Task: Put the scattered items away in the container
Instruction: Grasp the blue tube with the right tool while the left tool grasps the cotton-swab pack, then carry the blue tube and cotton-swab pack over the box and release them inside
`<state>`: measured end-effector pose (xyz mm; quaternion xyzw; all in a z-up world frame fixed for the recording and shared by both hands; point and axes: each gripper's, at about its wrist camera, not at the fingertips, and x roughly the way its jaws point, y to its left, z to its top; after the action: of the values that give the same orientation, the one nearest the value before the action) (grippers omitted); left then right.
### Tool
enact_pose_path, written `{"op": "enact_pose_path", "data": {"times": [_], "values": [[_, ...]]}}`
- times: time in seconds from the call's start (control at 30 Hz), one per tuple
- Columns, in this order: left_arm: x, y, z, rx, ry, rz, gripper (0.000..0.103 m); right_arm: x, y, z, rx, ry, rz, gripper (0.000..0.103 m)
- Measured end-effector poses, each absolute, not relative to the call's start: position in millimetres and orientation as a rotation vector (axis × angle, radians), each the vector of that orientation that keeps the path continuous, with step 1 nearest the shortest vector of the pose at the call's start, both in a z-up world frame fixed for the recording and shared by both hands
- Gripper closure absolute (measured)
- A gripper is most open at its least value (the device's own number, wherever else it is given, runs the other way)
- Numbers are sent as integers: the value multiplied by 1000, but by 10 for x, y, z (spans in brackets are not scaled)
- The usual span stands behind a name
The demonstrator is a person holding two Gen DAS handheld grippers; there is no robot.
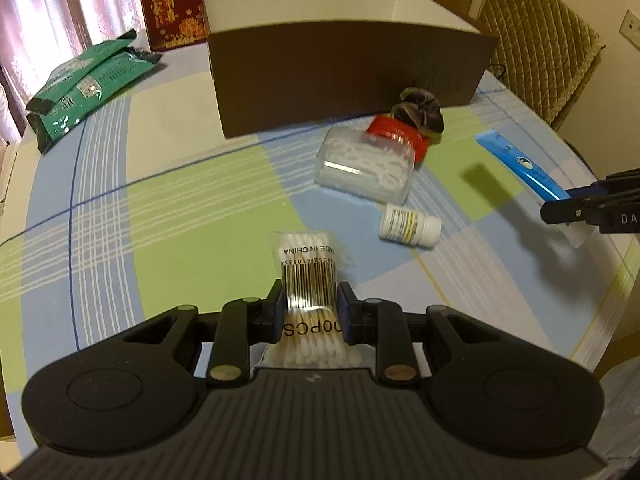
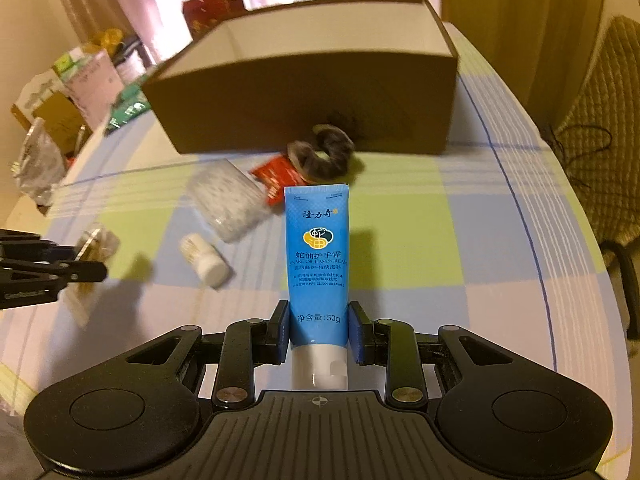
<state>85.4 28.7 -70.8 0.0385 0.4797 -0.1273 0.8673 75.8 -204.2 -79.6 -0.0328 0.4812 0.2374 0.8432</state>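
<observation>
Checked tablecloth (image 1: 168, 216) under brown box (image 1: 344, 80); pink curtains (image 1: 60, 8) behind

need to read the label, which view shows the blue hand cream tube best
The right wrist view: the blue hand cream tube faces the camera head-on in the right gripper, print sharp and legible. The left wrist view shows it only obliquely at the frame's edge, text unreadable.
</observation>
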Motion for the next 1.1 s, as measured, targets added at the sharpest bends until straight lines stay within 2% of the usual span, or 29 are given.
{"op": "enact_pose_path", "data": {"times": [0.63,1.1], "values": [[1240,68,-251,91,873,-288,81,1162,-1950,-380,-31,893,615,71],[1796,-55,123,120,764,-288,81,1827,-2145,-100,110,820,675,71]]}}
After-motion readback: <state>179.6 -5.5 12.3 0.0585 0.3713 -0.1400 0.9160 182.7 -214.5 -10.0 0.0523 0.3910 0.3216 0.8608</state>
